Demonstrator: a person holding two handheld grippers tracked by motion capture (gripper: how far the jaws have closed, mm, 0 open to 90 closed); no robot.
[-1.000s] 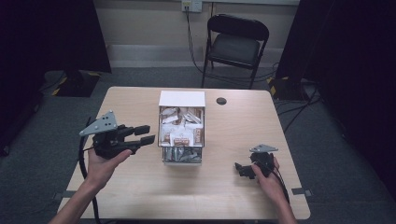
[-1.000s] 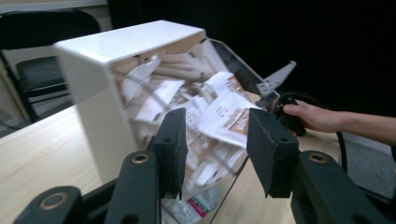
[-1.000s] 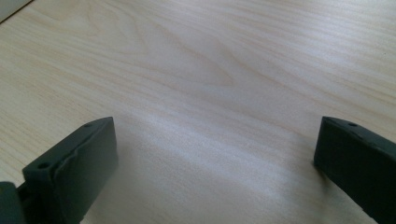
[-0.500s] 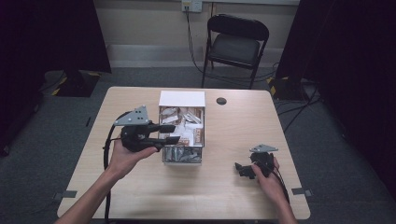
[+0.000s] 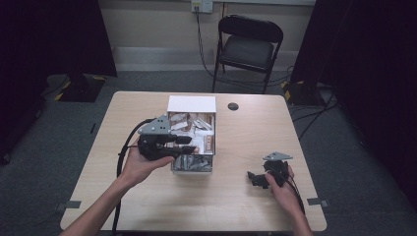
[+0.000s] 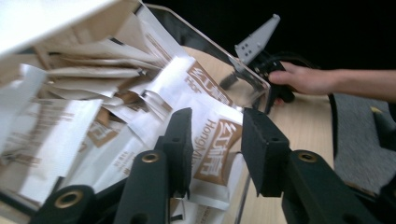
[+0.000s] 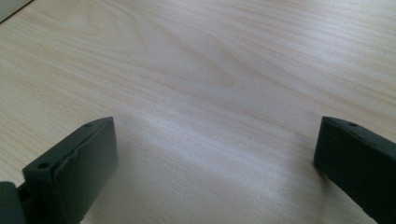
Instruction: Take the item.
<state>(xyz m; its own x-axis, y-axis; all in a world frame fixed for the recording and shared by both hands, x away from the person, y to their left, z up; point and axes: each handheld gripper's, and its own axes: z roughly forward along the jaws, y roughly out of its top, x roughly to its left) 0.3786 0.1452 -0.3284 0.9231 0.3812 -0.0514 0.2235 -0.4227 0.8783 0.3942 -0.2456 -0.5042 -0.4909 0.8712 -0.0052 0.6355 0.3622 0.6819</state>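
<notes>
A clear-walled box (image 5: 193,166) with a white flap (image 5: 192,104) at its back stands mid-table, full of white and brown sachets (image 5: 197,124). My left gripper (image 5: 189,144) hangs over the box's left front part, pointing right. In the left gripper view this gripper (image 6: 217,126) is open, its jaws a small gap apart just above a sachet (image 6: 219,156) printed "HongMi", with nothing between them. My right gripper (image 5: 253,179) rests on the table at the front right, held by a hand. Its own view shows it (image 7: 215,135) open wide over bare wood.
The light wooden table (image 5: 246,132) has a small black disc (image 5: 233,106) near its far edge. A black folding chair (image 5: 248,46) stands behind the table. Cables trail from both grippers toward the front edge. The right gripper's grey plate (image 6: 256,43) shows beyond the box.
My left gripper has swung right from the table's left side to over the box, its jaws now among the top sachets. The right gripper has stayed put.
</notes>
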